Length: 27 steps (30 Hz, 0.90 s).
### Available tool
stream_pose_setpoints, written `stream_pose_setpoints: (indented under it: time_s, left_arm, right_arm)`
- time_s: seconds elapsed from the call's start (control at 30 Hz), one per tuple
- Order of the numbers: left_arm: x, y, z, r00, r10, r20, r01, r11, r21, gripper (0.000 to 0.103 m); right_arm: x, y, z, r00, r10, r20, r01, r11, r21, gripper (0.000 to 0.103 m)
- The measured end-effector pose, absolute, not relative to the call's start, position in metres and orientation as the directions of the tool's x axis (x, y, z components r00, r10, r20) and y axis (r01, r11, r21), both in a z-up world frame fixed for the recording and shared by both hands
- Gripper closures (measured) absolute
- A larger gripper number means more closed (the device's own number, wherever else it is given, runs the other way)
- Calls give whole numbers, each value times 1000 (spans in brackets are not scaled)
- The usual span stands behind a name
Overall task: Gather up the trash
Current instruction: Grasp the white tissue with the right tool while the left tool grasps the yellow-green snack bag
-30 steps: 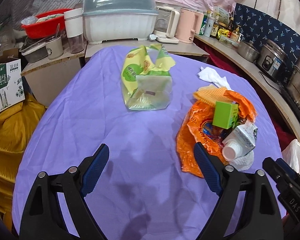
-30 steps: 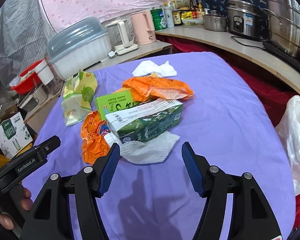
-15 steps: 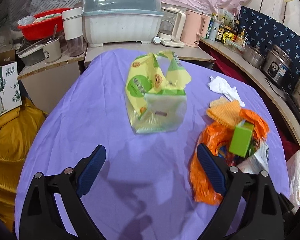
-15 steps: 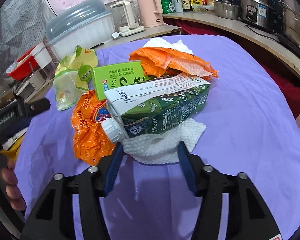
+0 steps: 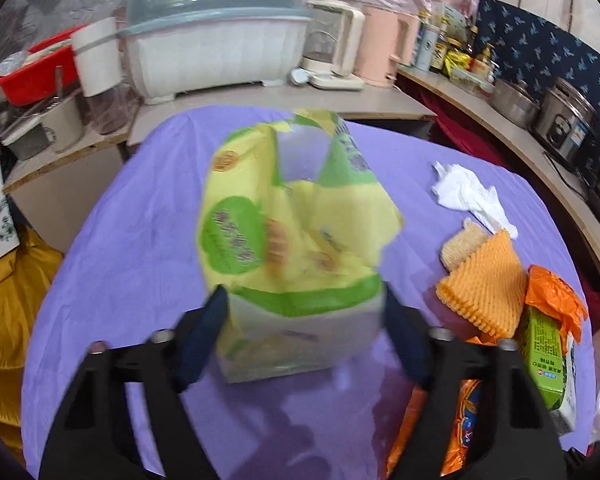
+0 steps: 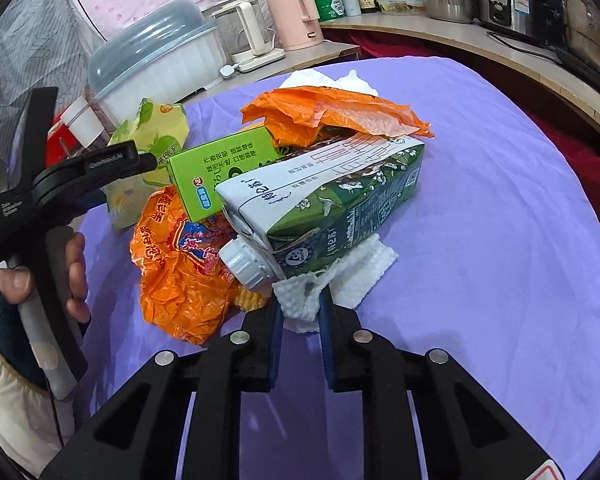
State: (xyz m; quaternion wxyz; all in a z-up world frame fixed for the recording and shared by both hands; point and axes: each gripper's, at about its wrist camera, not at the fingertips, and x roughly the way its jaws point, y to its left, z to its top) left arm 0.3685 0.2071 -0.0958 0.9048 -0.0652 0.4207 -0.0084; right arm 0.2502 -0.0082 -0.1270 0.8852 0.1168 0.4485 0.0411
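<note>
My left gripper (image 5: 303, 334) is sitting spread wide, its 2 blue pads flanking the base of the yellow-green crinkly plastic snack bag (image 5: 296, 248) standing on the purple tablecloth (image 5: 140, 224); actual contact is blurred, cannot tell. My right gripper (image 6: 300, 312) is pinching a corner of the white embossed paper towel (image 6: 340, 280), which is lying under the green-and-white milk carton (image 6: 332, 196). The carton is resting beside the small green box (image 6: 220, 172) and the crumpled orange plastic wrapper (image 6: 180, 276).
</note>
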Motion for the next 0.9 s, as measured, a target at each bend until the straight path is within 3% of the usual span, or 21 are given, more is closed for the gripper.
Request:
stream_pose_setpoints:
  time_s: [0.2, 0.27, 0.9]
  left_arm:
    - [355, 196, -90, 663, -85, -743, -16, 992, -128, 55]
    - [347, 191, -85, 667, -94, -739, -6, 991, -131, 64]
    - [242, 148, -8, 735, -174, -655, 80, 982, -171, 67]
  right_arm:
    - [246, -11, -126, 595, 181, -783, 35, 968, 250, 88]
    - [242, -12, -125, 596, 183, -782, 35, 967, 253, 88]
    - [163, -59, -74, 686, 167, -708, 79, 951, 301, 89]
